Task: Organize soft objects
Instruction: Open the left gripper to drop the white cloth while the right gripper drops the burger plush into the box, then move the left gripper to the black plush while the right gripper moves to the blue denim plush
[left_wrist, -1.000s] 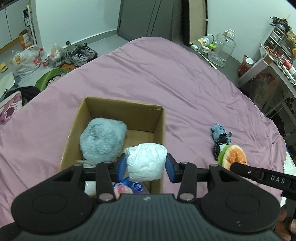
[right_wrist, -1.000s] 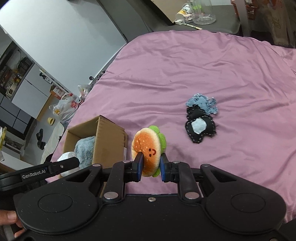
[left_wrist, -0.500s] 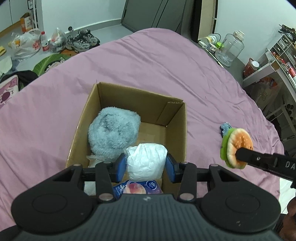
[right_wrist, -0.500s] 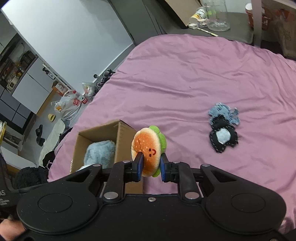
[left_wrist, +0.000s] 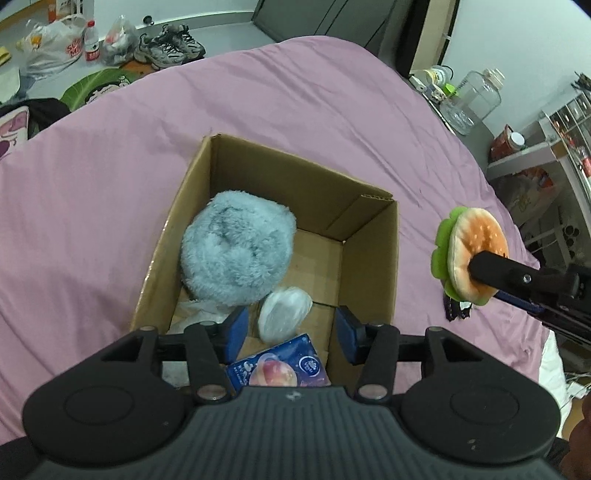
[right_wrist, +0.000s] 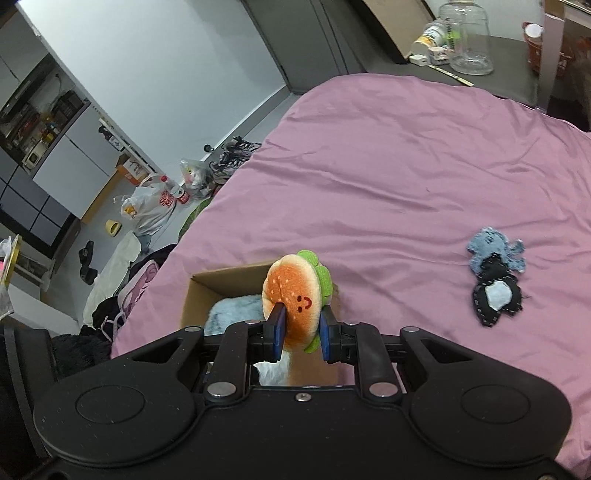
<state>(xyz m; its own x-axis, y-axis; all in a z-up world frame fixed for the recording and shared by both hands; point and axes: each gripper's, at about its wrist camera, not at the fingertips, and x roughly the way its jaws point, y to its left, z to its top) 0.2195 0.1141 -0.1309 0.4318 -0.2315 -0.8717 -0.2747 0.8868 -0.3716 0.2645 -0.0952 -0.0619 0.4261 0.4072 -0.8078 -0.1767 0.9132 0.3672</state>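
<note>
A cardboard box (left_wrist: 371, 258) is seen lying open on a pink bedsheet (left_wrist: 110, 184). Inside it, a fluffy grey-blue plush (left_wrist: 236, 251) is set against the left wall, with a white wrapped bundle (left_wrist: 284, 314) just beside it and a blue packet (left_wrist: 277, 369) near the front edge. The left gripper (left_wrist: 291, 328) is held over the box with its jaws spread apart and nothing between them; the bundle lies below the gap. A burger plush (right_wrist: 295, 299) is pinched between the fingers of the right gripper (right_wrist: 299, 332), raised above the right side of the box. A blue and black felt toy (right_wrist: 495, 280) is left on the sheet, well apart from the box
</note>
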